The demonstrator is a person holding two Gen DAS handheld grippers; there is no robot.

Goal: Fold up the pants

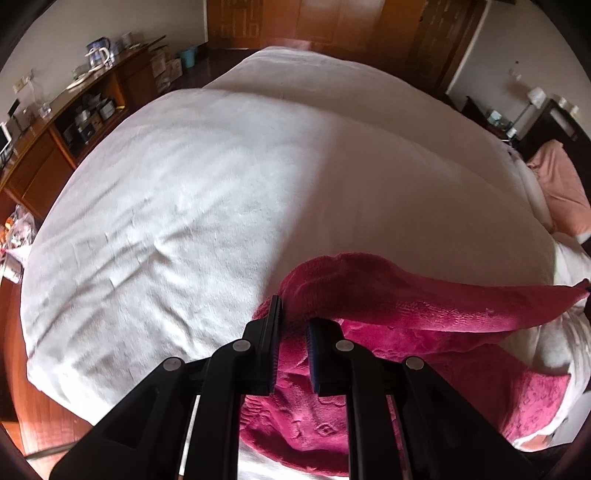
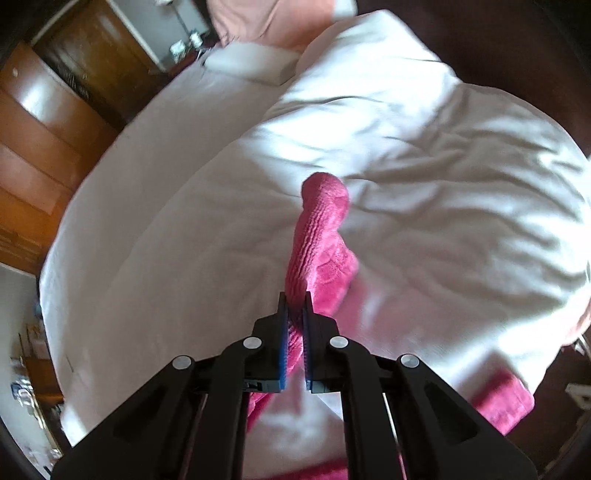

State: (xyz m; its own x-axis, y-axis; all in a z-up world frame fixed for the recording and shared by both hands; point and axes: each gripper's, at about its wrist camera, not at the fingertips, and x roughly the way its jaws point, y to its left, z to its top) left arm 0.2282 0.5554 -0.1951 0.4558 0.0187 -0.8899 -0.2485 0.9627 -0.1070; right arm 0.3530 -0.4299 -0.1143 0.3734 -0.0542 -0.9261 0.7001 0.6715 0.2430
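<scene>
- One pair of pink pants (image 1: 388, 306) is seen, lying on the white bed (image 1: 203, 192) in the lower right of the left view.
- Two grippers are counted: the left gripper (image 1: 293, 325) is clamped on a fold of the pants; the right gripper (image 2: 295, 314) is clamped on a raised strip of them.
- Only the left view shows a blue bucket (image 1: 188, 56), upper left; its contents cannot be told.
- A pink pillow (image 2: 273, 18) is seen at the top of the right view.

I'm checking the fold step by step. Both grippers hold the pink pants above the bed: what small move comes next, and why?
Probably lower both together: the left gripper and right gripper pinch the pink fleece pants, lifted in a ridge over the white bedspread.
</scene>
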